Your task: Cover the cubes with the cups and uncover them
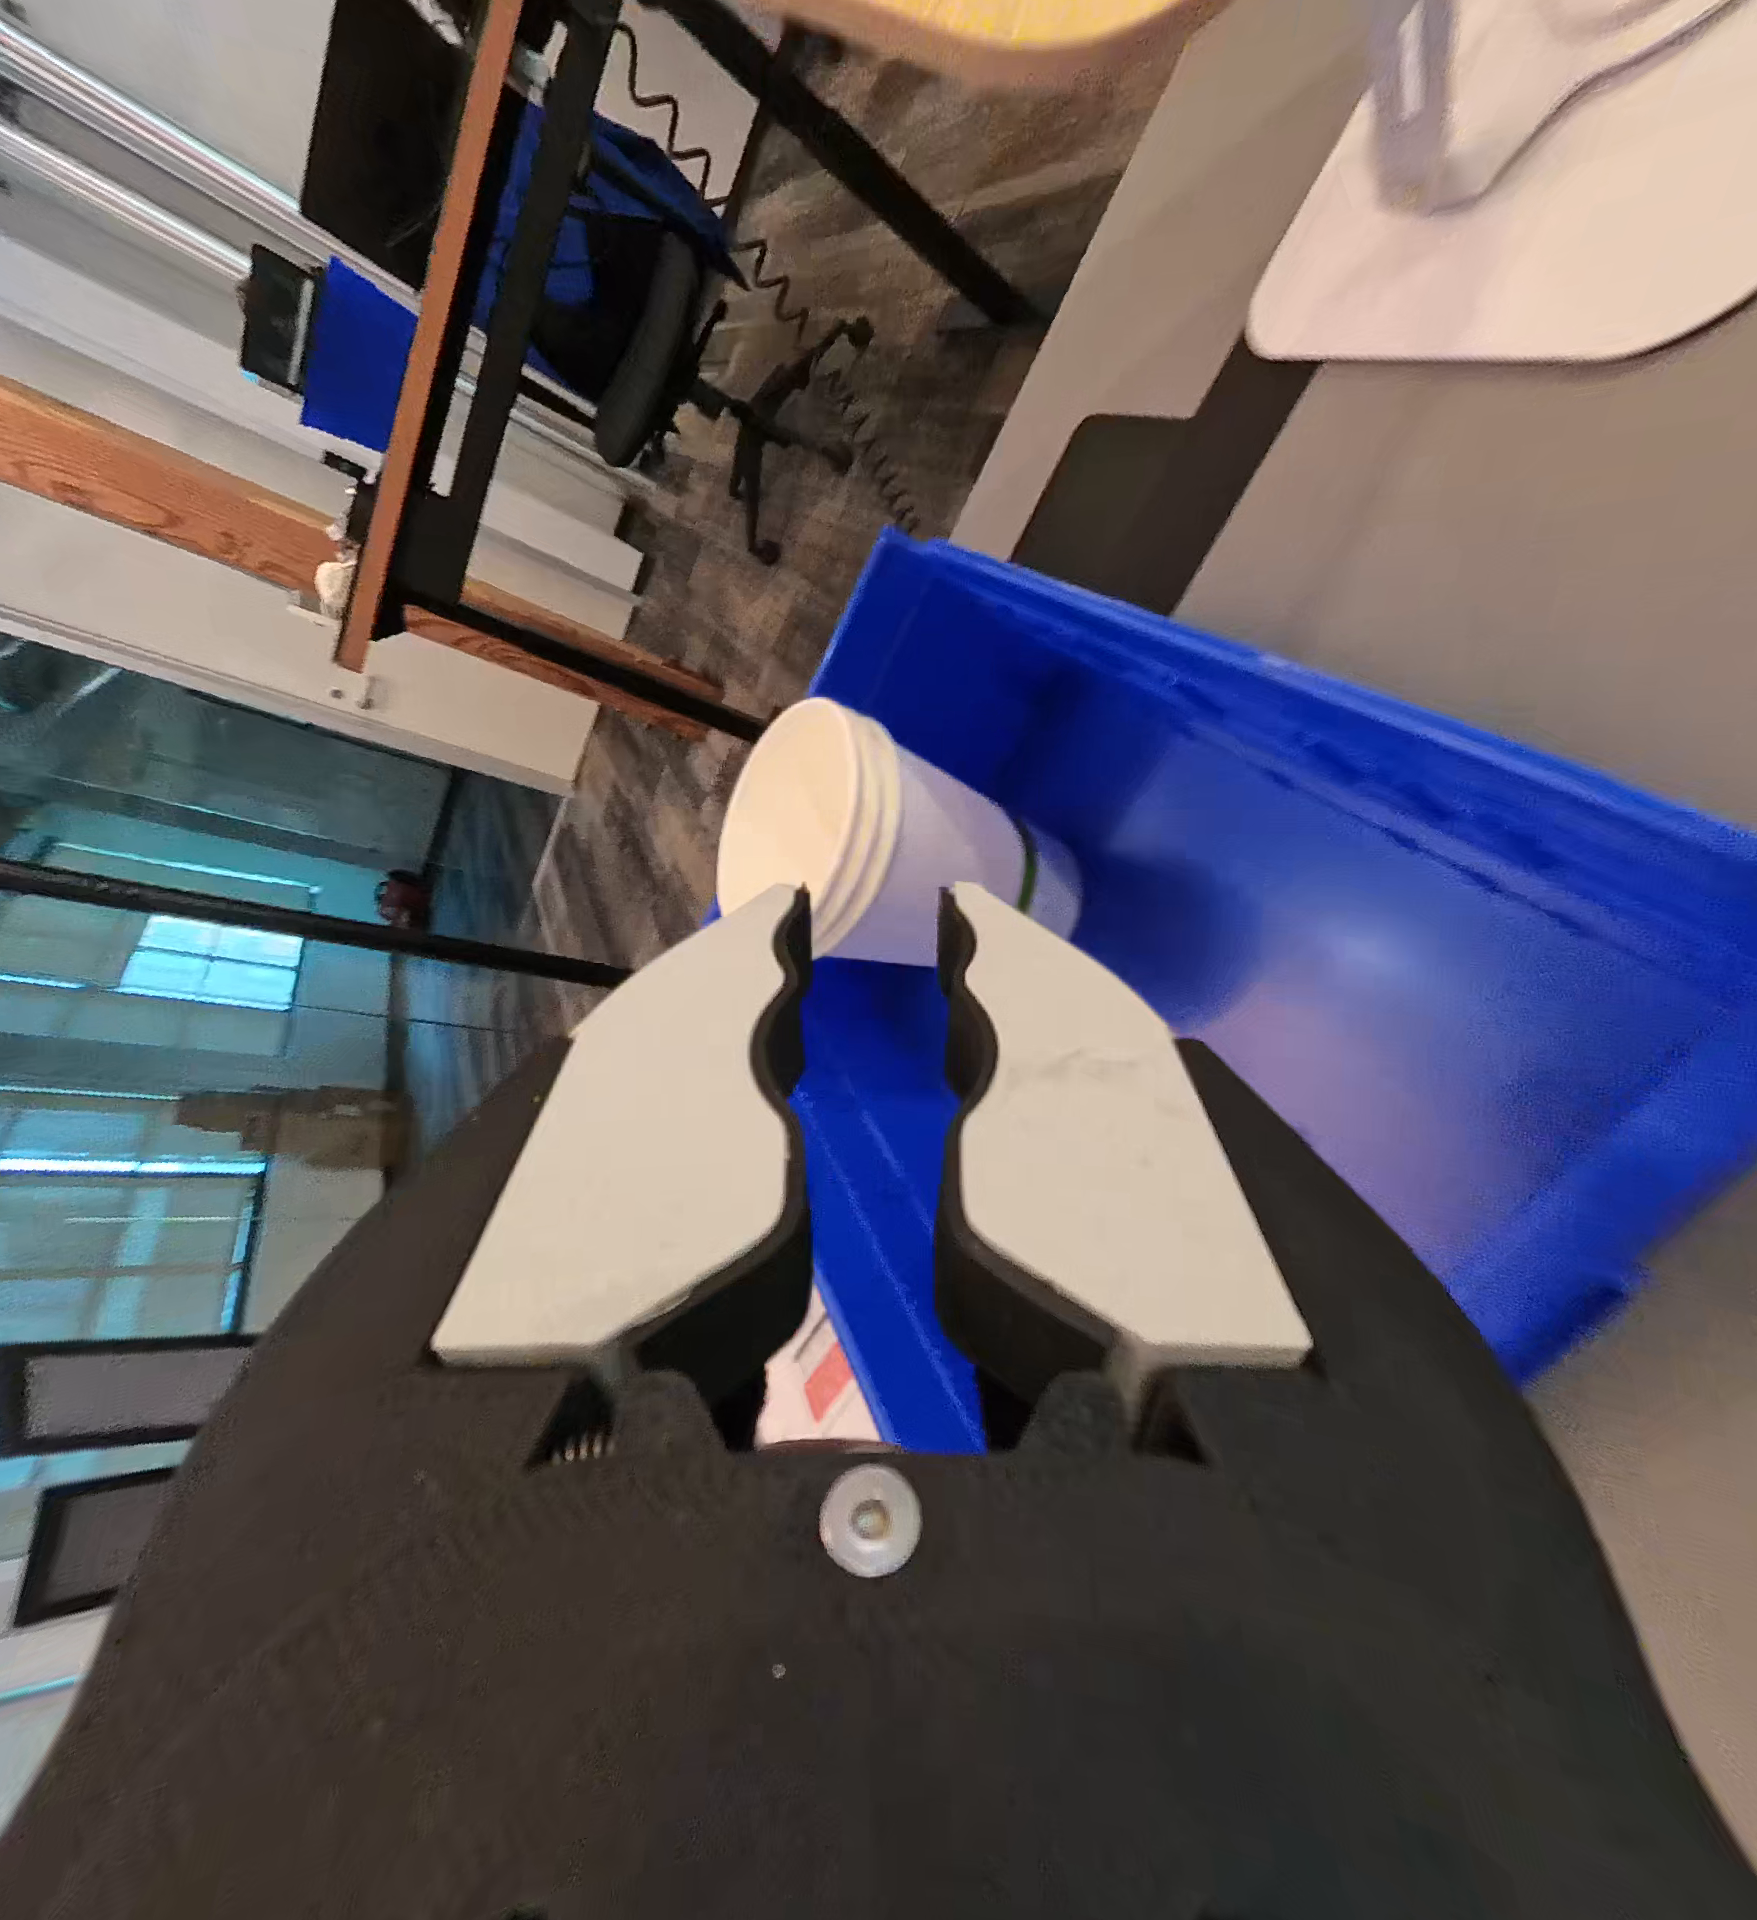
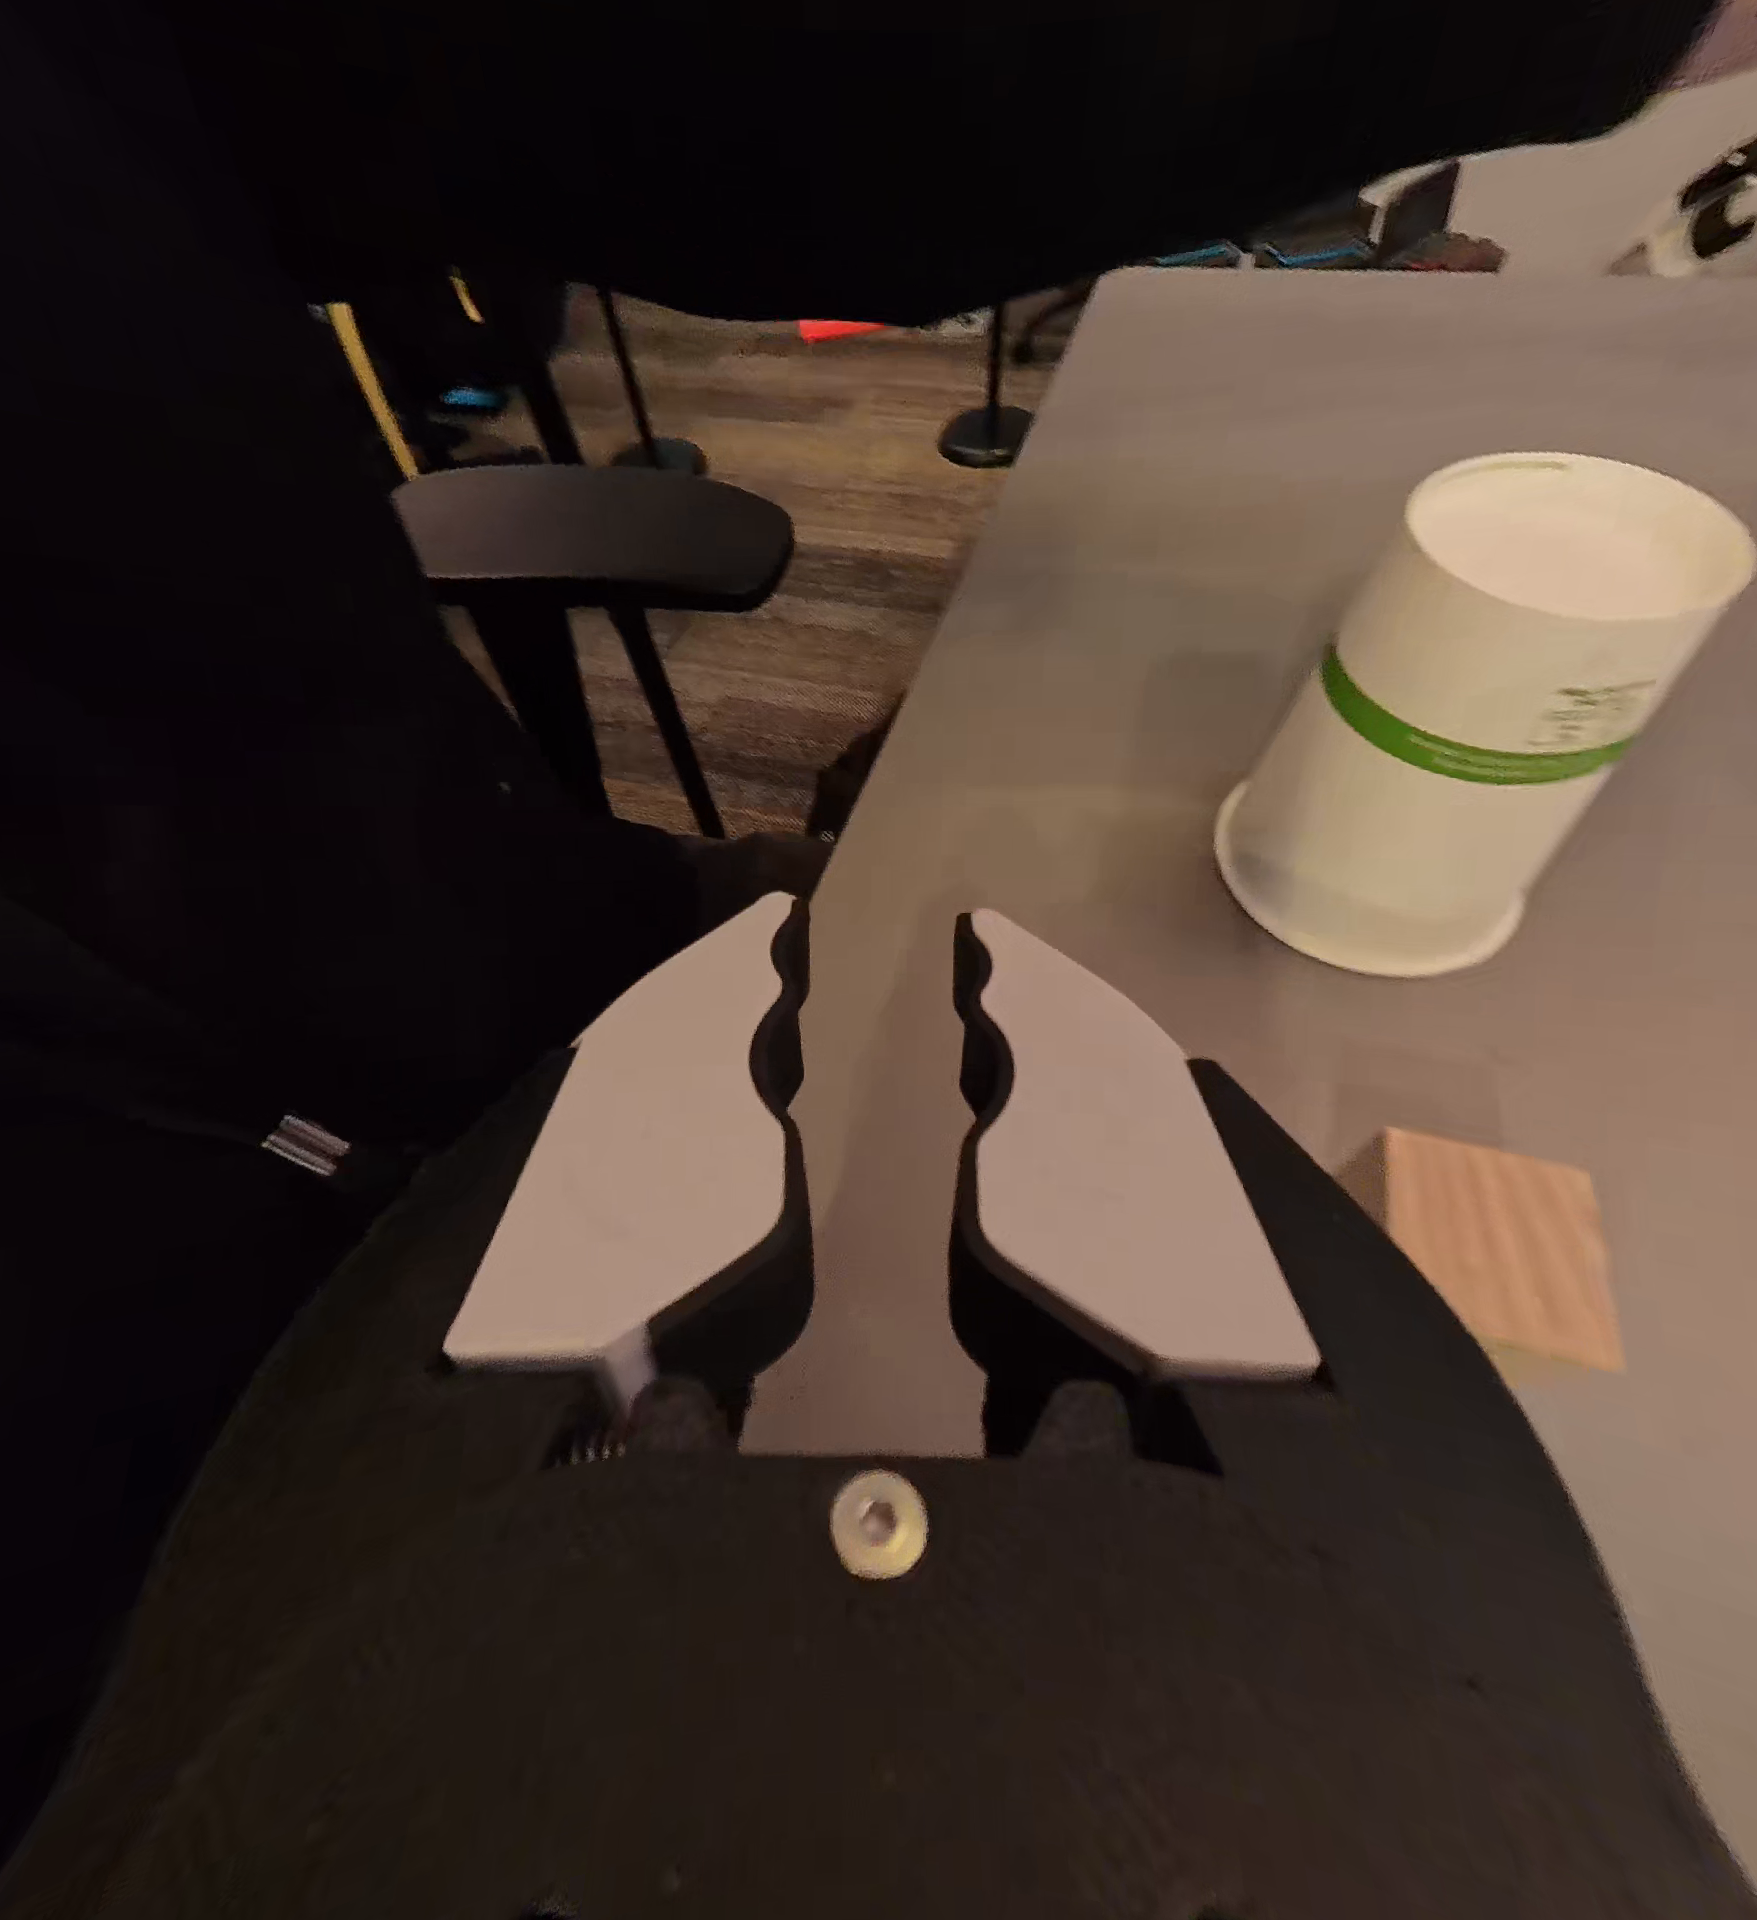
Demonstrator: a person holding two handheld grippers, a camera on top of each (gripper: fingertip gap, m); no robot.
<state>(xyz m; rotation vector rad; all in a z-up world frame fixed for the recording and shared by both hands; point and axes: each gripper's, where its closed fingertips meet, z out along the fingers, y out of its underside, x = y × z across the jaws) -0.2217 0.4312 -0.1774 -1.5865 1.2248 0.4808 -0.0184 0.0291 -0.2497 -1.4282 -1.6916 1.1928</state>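
Left wrist view: my left hand-held gripper (image 1: 874,904) pinches paper cup stack (image 1: 895,842) over blue bin (image 1: 1373,883). Right hand-held gripper (image 2: 879,920) open, empty; inverted paper cup (image 2: 1476,727) and wooden cube (image 2: 1497,1262) to its right on surface (image 2: 1165,520).

A white paper cup (image 2: 1476,727) with a green band is stood upside down on the grey table; a pale wooden cube (image 2: 1497,1257) is left uncovered nearby. A second white cup (image 1: 884,831) is seen tilted over the blue bin.

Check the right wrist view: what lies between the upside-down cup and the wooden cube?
Nothing: only bare grey table separates the cup from the cube, in the right wrist view.
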